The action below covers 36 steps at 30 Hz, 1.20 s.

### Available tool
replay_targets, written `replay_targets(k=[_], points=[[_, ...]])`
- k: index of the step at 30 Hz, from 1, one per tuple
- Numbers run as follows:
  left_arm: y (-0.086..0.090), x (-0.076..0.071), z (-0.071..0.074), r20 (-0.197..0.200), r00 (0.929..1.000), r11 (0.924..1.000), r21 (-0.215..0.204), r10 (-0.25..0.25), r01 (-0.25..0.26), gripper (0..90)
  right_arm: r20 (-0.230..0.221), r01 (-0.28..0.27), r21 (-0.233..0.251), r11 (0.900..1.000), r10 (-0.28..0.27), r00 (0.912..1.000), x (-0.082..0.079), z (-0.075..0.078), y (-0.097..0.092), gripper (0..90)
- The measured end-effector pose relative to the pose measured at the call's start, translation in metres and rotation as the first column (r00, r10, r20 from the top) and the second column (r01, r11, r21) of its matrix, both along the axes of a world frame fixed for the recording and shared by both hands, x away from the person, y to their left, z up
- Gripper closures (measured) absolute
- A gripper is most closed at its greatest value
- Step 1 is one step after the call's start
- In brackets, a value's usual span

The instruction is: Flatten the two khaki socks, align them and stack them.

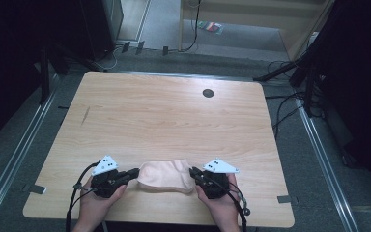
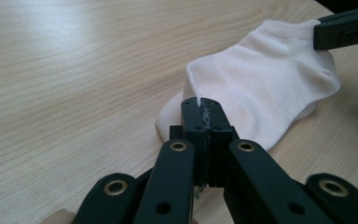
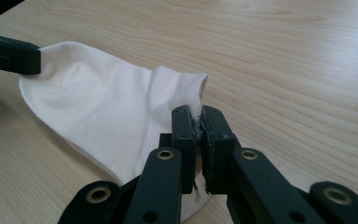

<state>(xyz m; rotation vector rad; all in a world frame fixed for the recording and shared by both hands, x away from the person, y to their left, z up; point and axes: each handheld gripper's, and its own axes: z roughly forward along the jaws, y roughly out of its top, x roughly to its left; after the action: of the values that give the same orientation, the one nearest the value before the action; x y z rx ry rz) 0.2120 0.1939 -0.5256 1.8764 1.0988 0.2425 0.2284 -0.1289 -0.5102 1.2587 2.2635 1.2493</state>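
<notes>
While both the left gripper (image 1: 134,172) and the right gripper (image 1: 193,172) pinch opposite ends of the white sock (image 1: 164,175) near the table's (image 1: 174,116) front edge, whatever handling follows appears not yet begun.

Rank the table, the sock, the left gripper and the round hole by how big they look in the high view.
1. Table, by far the largest.
2. Sock.
3. Left gripper, body included, looks close to the sock in size, so that order is unsure.
4. Hole, the smallest.
</notes>
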Motion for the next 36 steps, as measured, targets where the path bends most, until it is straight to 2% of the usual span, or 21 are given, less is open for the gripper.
replay_targets(k=[3, 6, 7, 14, 19, 27, 28, 29, 31, 34, 36], points=[[-0.001, 0.0, -0.003, 0.0, 1.0, 0.9993, 0.036, 0.009, -0.009, 90.0, 0.004, -0.004, -0.01, 0.9999, 0.004, 1.0, -0.001, -0.003, 0.002, 85.5], [-0.002, 0.0, -0.004, -0.003, 1.0, 0.9994, 0.033, 0.007, -0.007, 90.0, 0.008, -0.005, -0.014, 0.9999, 0.005, 1.0, -0.002, -0.004, 0.003, 85.4], [-0.003, -0.001, -0.005, 0.0, 1.0, 0.9989, 0.046, 0.004, -0.004, 90.0, 0.009, -0.004, -0.02, 0.9998, 0.004, 0.9999, -0.002, -0.004, 0.003, 85.4], [-0.004, -0.001, -0.007, 0.003, 1.0, 0.9978, 0.067, 0.002, -0.002, 90.0, -0.003, -0.007, -0.025, 0.9997, 0.007, 1.0, -0.001, -0.008, 0.003, 85.4], [-0.005, 0.0, -0.009, -0.006, 1.0, 0.9958, 0.092, -0.005, 0.005, 90.0, -0.012, -0.009, -0.039, 0.9992, 0.008, 0.9999, -0.001, -0.012, 0.005, 85.4], [-0.003, 0.002, -0.012, -0.035, 0.9993, 0.9951, 0.097, -0.014, 0.018, 88.0, -0.013, -0.009, -0.048, 0.9988, 0.009, 0.9999, 0.001, -0.016, 0.005, 83.7], [-0.003, 0.002, -0.012, -0.019, 0.9996, 0.9964, 0.081, -0.02, 0.022, 79.4, -0.011, -0.015, -0.037, 0.9992, 0.014, 0.9998, 0.001, -0.017, 0.005, 75.8], [-0.002, 0.002, -0.011, -0.005, 0.9999, 0.9968, 0.079, -0.013, 0.014, 74.7, -0.003, -0.011, -0.036, 0.9993, 0.011, 0.9999, 0.001, -0.017, 0.004, 70.5], [-0.002, 0.002, -0.01, 0.008, 0.9999, 0.9977, 0.068, -0.006, 0.005, 67.0, 0.007, -0.008, -0.019, 0.9998, 0.008, 0.9999, 0.001, -0.016, 0.003, 65.2], [0.003, 0.002, -0.006, 0.041, 0.999, 0.9996, 0.021, 0.015, -0.016, 65.9, 0.019, 0.002, 0.0, 1.0, -0.002, 0.9998, 0.001, -0.014, 0.002, 62.7], [0.006, 0.001, -0.002, 0.067, 0.9976, 0.9997, -0.017, 0.019, -0.017, 71.0, 0.03, 0.014, 0.027, 0.9995, -0.015, 0.9994, -0.001, -0.011, 0.001, 65.6]])
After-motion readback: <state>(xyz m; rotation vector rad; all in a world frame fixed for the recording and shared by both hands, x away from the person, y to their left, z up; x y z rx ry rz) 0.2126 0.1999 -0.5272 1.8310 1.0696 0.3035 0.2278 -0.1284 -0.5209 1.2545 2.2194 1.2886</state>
